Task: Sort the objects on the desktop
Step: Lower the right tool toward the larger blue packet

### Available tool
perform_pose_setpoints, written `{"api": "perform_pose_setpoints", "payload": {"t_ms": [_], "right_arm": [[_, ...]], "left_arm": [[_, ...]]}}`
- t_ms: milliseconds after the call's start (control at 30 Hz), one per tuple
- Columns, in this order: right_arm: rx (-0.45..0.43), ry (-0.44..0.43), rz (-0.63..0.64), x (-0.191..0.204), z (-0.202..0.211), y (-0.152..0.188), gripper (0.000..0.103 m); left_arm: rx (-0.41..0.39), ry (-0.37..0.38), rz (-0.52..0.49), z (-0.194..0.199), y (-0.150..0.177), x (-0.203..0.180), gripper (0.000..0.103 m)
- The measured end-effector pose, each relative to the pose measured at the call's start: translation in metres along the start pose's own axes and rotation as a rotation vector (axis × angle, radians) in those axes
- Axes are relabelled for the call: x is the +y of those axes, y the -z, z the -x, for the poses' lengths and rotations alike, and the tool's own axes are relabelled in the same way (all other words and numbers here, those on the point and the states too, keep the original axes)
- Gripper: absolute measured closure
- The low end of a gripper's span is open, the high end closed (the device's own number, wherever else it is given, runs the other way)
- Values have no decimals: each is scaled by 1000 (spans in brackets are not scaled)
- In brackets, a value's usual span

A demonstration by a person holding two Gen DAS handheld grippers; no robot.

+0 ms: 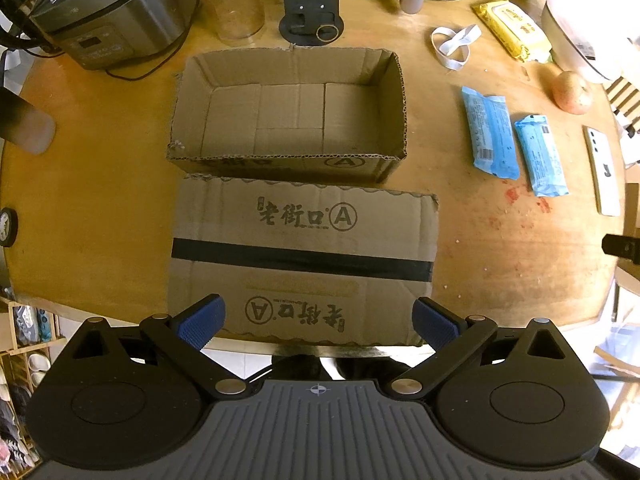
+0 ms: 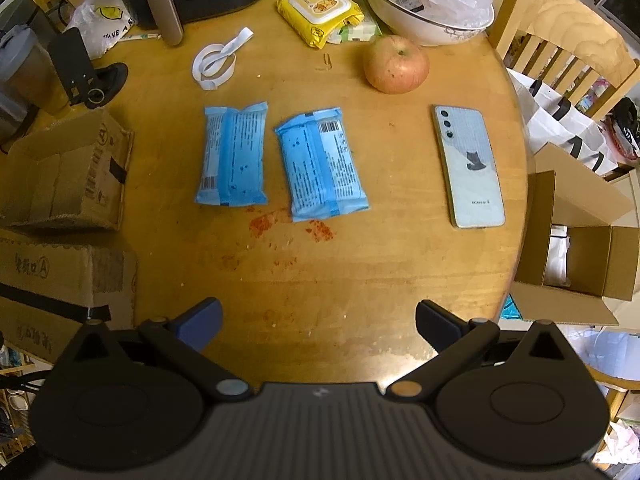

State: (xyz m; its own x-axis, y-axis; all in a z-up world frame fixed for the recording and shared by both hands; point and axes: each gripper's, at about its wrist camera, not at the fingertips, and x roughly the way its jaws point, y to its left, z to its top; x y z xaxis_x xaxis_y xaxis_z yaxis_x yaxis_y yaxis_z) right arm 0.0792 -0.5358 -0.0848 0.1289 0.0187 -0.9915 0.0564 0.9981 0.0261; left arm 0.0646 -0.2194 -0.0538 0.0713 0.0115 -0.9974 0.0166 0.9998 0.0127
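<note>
1. Round wooden table (image 2: 320, 280), pretty worn, with reddish smears near the middle, and cluttered along the far edge. Looks like a home dining spot: a wooden chair (image 2: 560, 40) at the right, bags and an open carton on the floor.

2. Closest in, both claws hang above the near edge with nothing in them. The left gripper (image 1: 319, 322) has its jaws spread wide over the flat taped cardboard piece (image 1: 304, 256); the right gripper (image 2: 319, 322) is spread just as wide over bare wood.

3. Next out, the two blue packets (image 2: 232, 156) (image 2: 322, 168) lie side by side, not quite touching, flat on the table. My guess is they're light, soft and a bit slick in that wrapper, so pinching across the narrow width near the middle should beat grabbing a crimped end.

4. To their right, well apart, the phone (image 2: 468, 168) lies face down. Stiff, smooth, breakable; take it by the long edges.

5. The open cardboard box (image 1: 288, 108) sits just beyond the flat piece, and nothing is in it. If that's the sorting bin, the packets and phone lie outside it.

6. Farther back: the apple (image 2: 396, 64), round and likely to roll, a white strap loop (image 2: 218, 62), a yellow wipes pack (image 2: 320, 12), and a bowl.
</note>
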Motion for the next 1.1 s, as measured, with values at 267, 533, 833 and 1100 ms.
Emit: {"api": "perform_pose_setpoints", "payload": {"t_ms": [267,533,833,1100], "right_arm": [[-2,8,5,-1,-10,-16,0],[-2,13,11,-2,-22,-31,0],[-2,18,17,-3,-35,-49,0],[0,16,27,-1,-46,-66,0]], "left_arm": [[4,-2,7,0,0,1,0],[6,-3,13,1,-1,5,0],[8,-5,16,2,1,6,0],[10,-8,15,2,1,4,0]]}}
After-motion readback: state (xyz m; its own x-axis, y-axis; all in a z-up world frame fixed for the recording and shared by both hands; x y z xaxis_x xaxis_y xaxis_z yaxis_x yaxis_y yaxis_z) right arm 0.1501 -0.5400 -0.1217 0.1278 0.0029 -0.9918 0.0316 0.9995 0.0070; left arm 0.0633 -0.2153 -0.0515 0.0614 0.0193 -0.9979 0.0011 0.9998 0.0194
